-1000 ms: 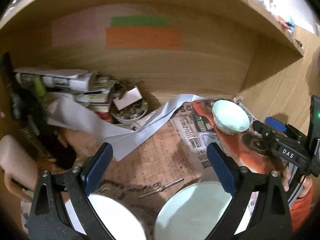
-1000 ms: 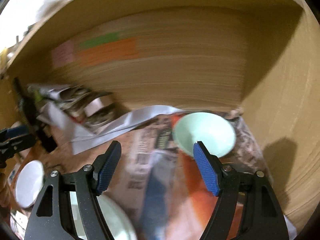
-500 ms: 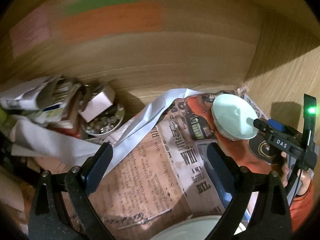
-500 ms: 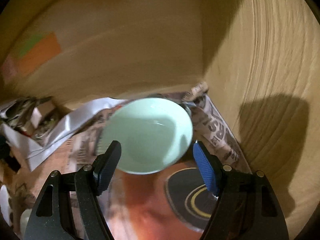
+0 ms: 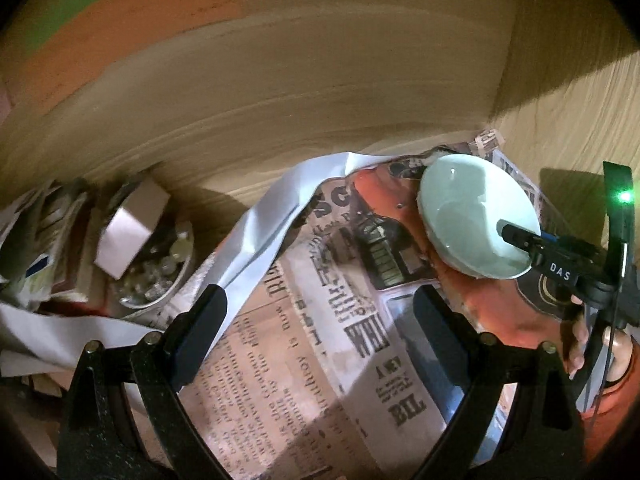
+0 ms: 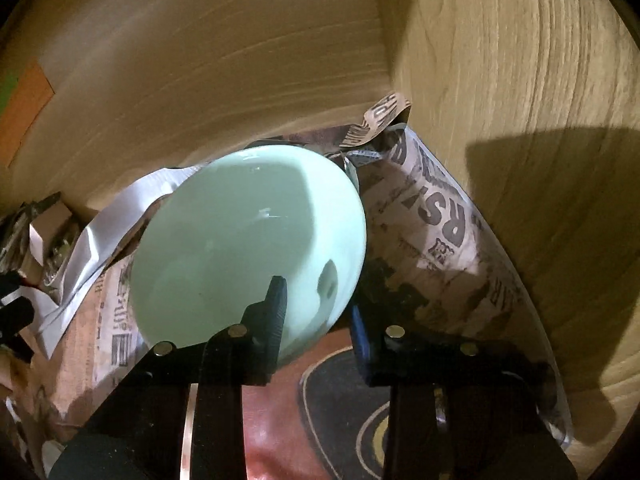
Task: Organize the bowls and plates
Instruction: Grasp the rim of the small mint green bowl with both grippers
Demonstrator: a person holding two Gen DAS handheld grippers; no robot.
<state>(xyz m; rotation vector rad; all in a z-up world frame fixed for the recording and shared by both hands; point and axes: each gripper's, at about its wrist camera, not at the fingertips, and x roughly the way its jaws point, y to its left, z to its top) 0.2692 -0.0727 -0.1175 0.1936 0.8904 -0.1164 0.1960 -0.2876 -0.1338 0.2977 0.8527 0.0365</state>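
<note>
The right gripper [image 6: 316, 304] is seen clamped on the near rim of the bowl [image 6: 248, 244], one finger [image 6: 276, 300] inside the basin, the other outside the wall; its jaws have just been closing, with the rim caught between them. The pale green bowl is tilted on the newspaper [image 6: 436, 232] just ahead of the jaws, in the far right corner of the wooden shelf [image 6: 520, 120]. In the left wrist view the left gripper [image 5: 320, 332] is held wide and empty over the newsprint, the bowl [image 5: 472, 224] lying ahead and to the right of its jaws, and a dish [image 5: 156, 280] of small oddments is seen ahead and to the left, beside a strip of grey paper [image 5: 260, 236]. Beyond both, only the wooden back wall is shown.

The task is judged to be at an early stage: one bowl has been gripped but not yet lifted or placed, and no stacked crockery is visible.

Compared with a second earlier, both grippers are shown closer to the back of the shelf, the two white dishes formerly below the left jaws have passed out of view, and the bowl, then clear of the open right jaws, is now gripped
</note>
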